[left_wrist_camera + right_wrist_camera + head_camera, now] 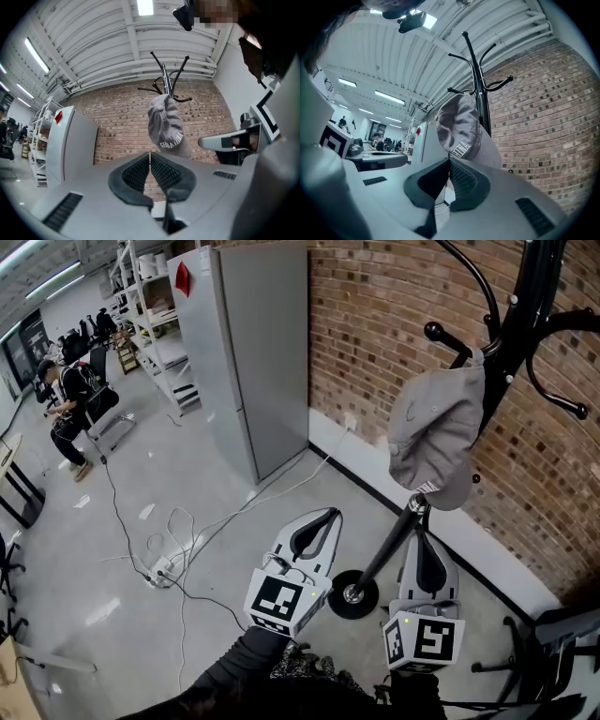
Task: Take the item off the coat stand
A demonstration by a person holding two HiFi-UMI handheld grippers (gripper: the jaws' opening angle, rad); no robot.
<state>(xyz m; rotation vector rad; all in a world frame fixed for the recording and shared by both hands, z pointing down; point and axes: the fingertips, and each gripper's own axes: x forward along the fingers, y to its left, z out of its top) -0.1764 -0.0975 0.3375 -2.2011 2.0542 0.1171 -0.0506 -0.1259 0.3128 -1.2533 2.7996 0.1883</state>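
Note:
A grey cap [439, 435] hangs from a hook of the black coat stand [511, 329] in front of the brick wall. My left gripper [332, 513] is shut and empty, below and to the left of the cap. The right gripper [419, 529] is also shut and empty, just under the cap's lower edge and close to the stand's pole. In the left gripper view the cap [166, 125] hangs above the closed jaws of my left gripper [150, 154]. Seen from the right gripper view, the cap [459, 126] sits right above the tips of my right gripper [449, 160]; touching cannot be told.
The stand's round base [353, 594] is on the floor between the grippers. A tall grey cabinet [248, 352] stands to the left by the wall. Cables and a power strip [164, 570] lie on the floor. A seated person [70, 399] and shelving [155, 324] are far left.

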